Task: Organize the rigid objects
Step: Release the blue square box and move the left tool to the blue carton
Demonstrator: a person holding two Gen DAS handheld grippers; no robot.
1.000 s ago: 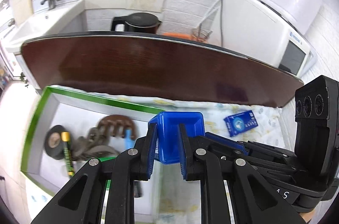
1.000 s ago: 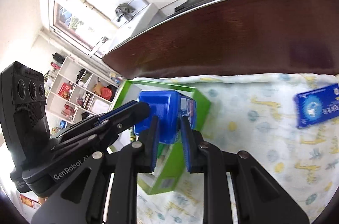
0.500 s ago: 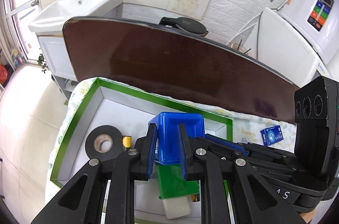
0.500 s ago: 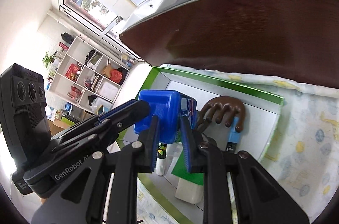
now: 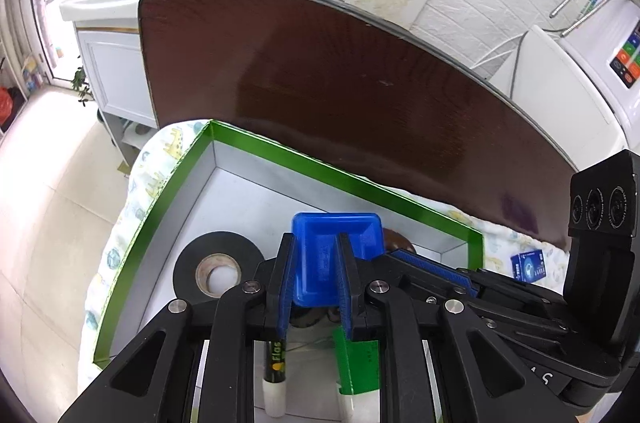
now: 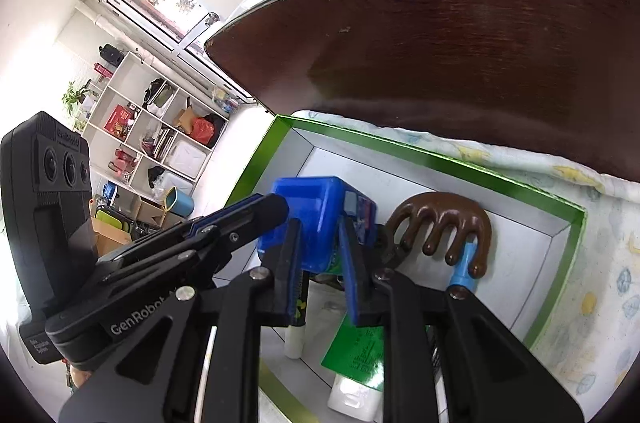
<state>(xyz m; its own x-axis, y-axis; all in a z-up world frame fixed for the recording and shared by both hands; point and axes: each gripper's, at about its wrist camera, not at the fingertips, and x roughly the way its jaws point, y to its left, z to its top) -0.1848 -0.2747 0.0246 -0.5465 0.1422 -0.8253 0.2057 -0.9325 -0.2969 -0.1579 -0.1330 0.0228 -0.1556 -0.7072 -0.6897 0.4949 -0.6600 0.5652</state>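
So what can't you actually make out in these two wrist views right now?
- Left wrist: most of the marker is covered by the left tongs; its label is cut short.
- Left wrist: the brown comb is almost hidden behind the blue tub.
- Right wrist: the tub's underside and what lies beneath it, blocked by the right tongs.
- Right wrist: print on the green packet is too small.

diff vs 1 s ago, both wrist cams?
Both tools carried the blue tub leftward, from above the patterned cloth at the green-rimmed box's edge to over its contents: black tape roll, brown comb-like piece, marker. Nothing was released. Unchanged: left tool and right tool both clamp the tub; small blue packet remains on the cloth.
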